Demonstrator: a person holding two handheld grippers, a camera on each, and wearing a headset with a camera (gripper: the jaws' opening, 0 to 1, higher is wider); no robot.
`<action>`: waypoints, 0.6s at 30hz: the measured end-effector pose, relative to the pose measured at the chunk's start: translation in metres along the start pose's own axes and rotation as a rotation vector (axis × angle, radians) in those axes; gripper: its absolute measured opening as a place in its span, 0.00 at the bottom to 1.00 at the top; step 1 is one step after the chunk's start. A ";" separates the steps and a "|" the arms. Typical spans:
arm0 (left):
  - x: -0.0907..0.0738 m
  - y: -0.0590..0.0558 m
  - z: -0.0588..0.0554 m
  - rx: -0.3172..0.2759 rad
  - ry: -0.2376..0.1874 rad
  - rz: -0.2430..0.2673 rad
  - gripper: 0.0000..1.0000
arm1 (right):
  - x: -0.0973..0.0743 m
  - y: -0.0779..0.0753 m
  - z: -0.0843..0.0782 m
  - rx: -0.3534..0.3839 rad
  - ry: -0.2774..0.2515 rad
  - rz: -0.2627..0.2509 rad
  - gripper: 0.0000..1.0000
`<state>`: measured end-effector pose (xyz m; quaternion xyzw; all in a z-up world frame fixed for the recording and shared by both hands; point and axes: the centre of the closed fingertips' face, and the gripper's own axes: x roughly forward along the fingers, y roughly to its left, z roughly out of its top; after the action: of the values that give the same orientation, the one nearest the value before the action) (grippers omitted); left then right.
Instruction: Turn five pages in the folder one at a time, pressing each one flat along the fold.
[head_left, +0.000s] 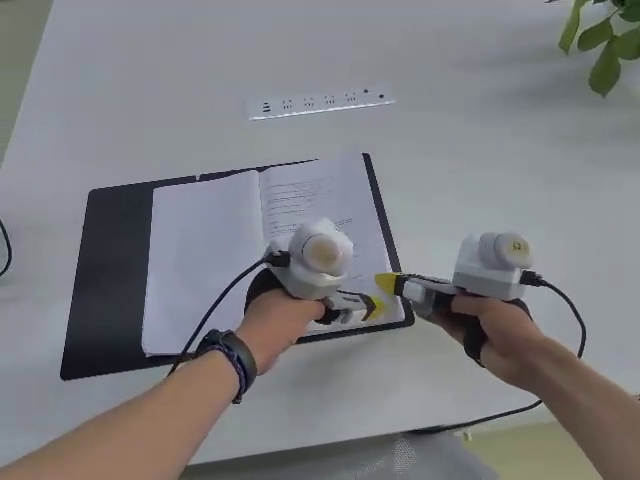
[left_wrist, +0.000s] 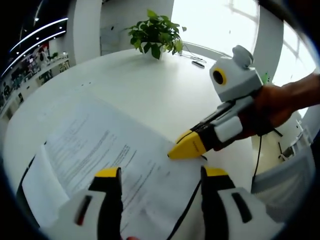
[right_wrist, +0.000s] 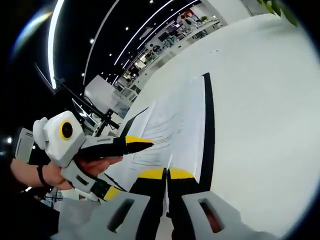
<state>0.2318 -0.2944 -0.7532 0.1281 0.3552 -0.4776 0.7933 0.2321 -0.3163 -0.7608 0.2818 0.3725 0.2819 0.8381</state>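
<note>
We're at the pickup of a page turn
Open table (head_left: 480, 150) to the right, the folder (head_left: 110, 270) near its front edge, right page (head_left: 325, 195) edge just inside the black rim; left gripper (left_wrist: 162, 175) released above that page, right gripper (right_wrist: 166, 174) clenched at its edge, caught or not we cannot tell; next, we judge, lift and sweep leftward

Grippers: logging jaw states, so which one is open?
The left gripper, over the printed page: its jaws stand apart, while the right gripper has them closed together.
</note>
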 end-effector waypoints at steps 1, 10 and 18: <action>-0.004 0.001 -0.001 0.007 -0.003 0.004 0.63 | 0.000 -0.001 0.000 0.007 -0.001 -0.007 0.00; -0.023 0.011 -0.004 -0.023 -0.027 0.024 0.64 | 0.003 0.009 0.006 0.013 -0.008 -0.024 0.00; -0.044 0.028 -0.006 -0.078 -0.069 0.065 0.64 | 0.007 0.024 0.011 -0.010 -0.013 -0.017 0.00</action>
<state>0.2399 -0.2469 -0.7311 0.0918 0.3416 -0.4414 0.8246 0.2385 -0.2979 -0.7417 0.2764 0.3682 0.2748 0.8441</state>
